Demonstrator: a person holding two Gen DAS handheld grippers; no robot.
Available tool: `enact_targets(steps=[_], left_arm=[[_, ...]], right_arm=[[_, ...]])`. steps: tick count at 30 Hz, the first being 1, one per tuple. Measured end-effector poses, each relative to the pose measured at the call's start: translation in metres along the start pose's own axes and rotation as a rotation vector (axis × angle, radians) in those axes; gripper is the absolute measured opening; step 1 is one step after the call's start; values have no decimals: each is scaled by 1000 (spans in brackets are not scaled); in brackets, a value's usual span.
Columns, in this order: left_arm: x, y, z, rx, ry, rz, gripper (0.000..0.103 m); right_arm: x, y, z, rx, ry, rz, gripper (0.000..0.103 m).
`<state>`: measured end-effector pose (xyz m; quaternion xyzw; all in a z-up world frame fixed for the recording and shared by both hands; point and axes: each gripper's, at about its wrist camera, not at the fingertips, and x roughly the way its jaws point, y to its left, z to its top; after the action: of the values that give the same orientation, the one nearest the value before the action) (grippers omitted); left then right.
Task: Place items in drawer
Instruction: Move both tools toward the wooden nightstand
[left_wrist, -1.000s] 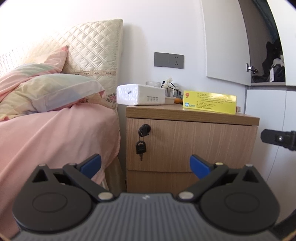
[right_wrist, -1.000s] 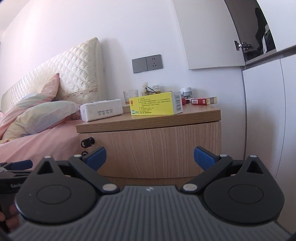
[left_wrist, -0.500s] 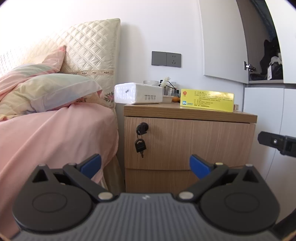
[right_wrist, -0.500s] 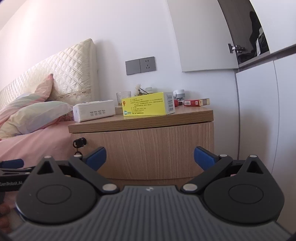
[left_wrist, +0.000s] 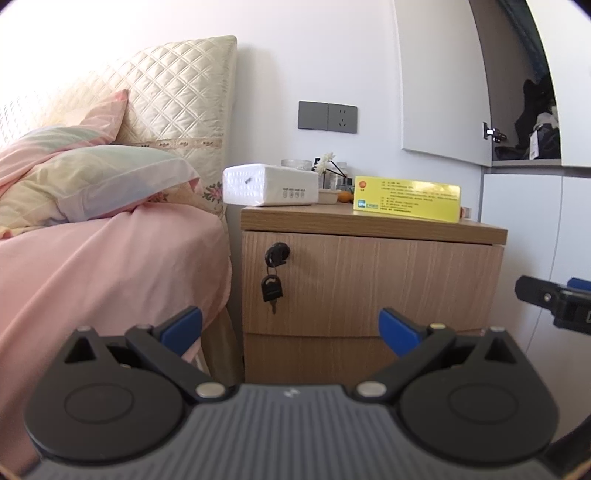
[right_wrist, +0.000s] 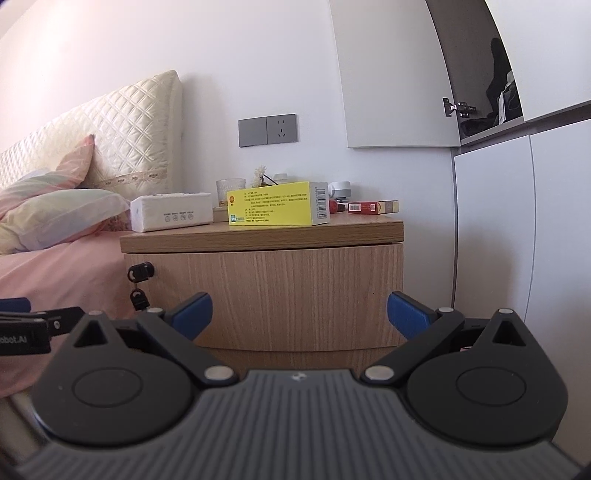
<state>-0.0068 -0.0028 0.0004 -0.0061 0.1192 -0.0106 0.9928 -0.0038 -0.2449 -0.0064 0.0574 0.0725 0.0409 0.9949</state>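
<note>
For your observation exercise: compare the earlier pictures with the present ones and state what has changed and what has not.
Both cameras shifted slightly: the nightstand sits further left in each view than before. Nothing was gripped or released. The left gripper and right gripper stay open and empty; the yellow box, tissue pack and closed drawer are unmoved.

Wooden nightstand (right_wrist: 266, 232) carries a white tissue pack (right_wrist: 171, 211), an upright yellow box (right_wrist: 275, 204), and a red pack (right_wrist: 371, 207) further right.

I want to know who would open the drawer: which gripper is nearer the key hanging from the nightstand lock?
Left. The left gripper faces the key, just below it. The right gripper sits off to the key's right, facing the drawer front.
</note>
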Motion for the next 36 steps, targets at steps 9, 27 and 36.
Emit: enact_targets(steps=[9, 27, 36], left_arm=[[0, 0, 1, 2, 3, 3, 103], [2, -2, -1, 22, 5, 6, 103], [4, -5, -3, 61, -6, 6, 103]], right_arm=[[-1, 2, -2, -16, -2, 7, 103], [-4, -3, -2, -1, -9, 3, 103], [-6, -11, 1, 20, -56, 3, 103]])
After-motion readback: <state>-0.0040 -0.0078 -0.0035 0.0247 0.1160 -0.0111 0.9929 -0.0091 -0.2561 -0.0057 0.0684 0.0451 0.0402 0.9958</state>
